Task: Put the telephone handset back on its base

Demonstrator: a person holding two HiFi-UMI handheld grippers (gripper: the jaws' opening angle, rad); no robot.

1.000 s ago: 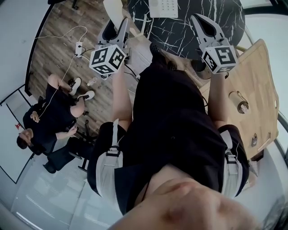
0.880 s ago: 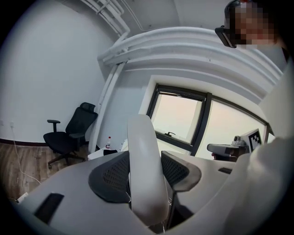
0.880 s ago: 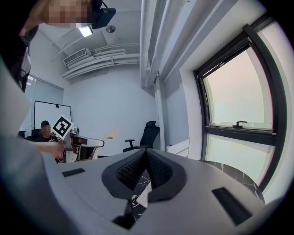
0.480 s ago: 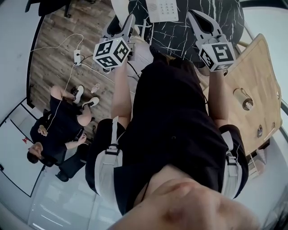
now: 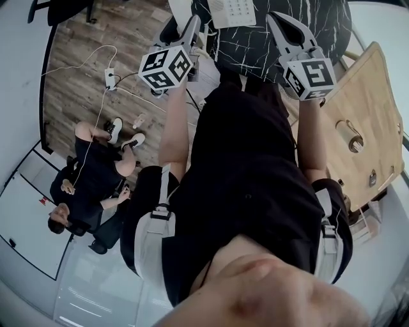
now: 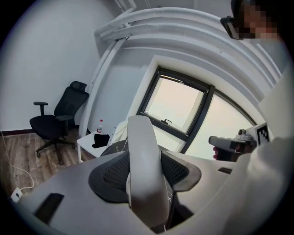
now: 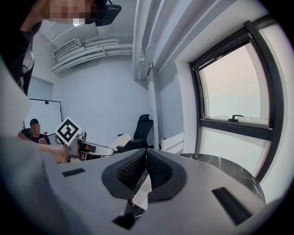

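A light grey telephone handset (image 6: 143, 151) stands between the black pads of my left gripper (image 5: 187, 30), which is shut on it. The white phone base (image 5: 233, 9) with its keypad lies on the black marble table (image 5: 268, 45), just ahead of both grippers. My right gripper (image 5: 285, 27) hovers over the table's near edge with its pads (image 7: 158, 170) pressed together and nothing in them. In the right gripper view the left gripper (image 7: 94, 149) shows at the left. The handset's end (image 7: 120, 139) sticks out of it.
A wooden table (image 5: 358, 96) with a tape roll (image 5: 350, 135) stands at the right. On the wood floor at the left sits a person (image 5: 96, 172) near a power strip (image 5: 110, 80) and its cables. A black office chair (image 6: 57, 119) and a white side table (image 6: 94, 140) stand beyond.
Both grippers have moved forward toward the marble table. The left one, with the handset, has also shifted right. The right gripper has barely shifted.
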